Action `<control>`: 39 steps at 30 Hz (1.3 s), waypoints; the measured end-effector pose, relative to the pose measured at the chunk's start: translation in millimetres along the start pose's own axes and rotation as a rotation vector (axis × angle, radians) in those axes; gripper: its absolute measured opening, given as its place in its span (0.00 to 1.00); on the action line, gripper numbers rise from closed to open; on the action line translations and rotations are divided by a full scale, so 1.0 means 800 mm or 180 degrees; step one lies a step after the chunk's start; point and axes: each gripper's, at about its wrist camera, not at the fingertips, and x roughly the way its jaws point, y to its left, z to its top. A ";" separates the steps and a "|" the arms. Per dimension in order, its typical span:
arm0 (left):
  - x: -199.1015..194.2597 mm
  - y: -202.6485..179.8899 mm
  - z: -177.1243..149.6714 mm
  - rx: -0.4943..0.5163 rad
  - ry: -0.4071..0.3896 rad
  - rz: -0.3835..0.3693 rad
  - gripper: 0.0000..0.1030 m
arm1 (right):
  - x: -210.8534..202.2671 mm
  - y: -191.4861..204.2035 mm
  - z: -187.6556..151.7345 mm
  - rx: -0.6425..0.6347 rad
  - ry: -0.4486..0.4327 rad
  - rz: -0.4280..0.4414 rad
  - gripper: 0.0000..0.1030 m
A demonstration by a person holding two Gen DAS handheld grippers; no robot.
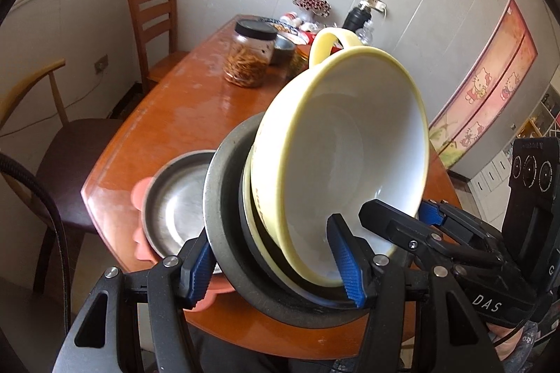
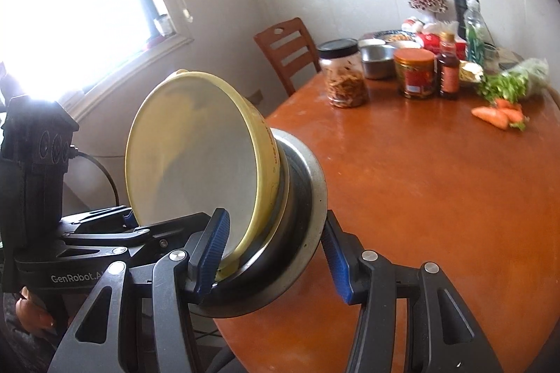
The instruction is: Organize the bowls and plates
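A yellow bowl with a white inside sits nested in a grey metal bowl. The stack is tilted on its side above the near end of the wooden table. My left gripper is shut on the stack's lower edge, one pad inside the yellow bowl and one against the metal bowl's outside. My right gripper clamps the same yellow bowl and metal bowl from the other side. On the table below lies a steel plate on a pink dish.
At the far end of the table stand a black-lidded jar, a red-lidded jar, a sauce bottle and a steel bowl. Carrots and greens lie at the right. Chairs stand along the left edge.
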 end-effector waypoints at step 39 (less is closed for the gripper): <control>0.058 0.113 0.007 -0.0328 0.0162 0.0106 0.58 | 0.130 0.046 0.012 -0.0236 0.0373 -0.0058 0.53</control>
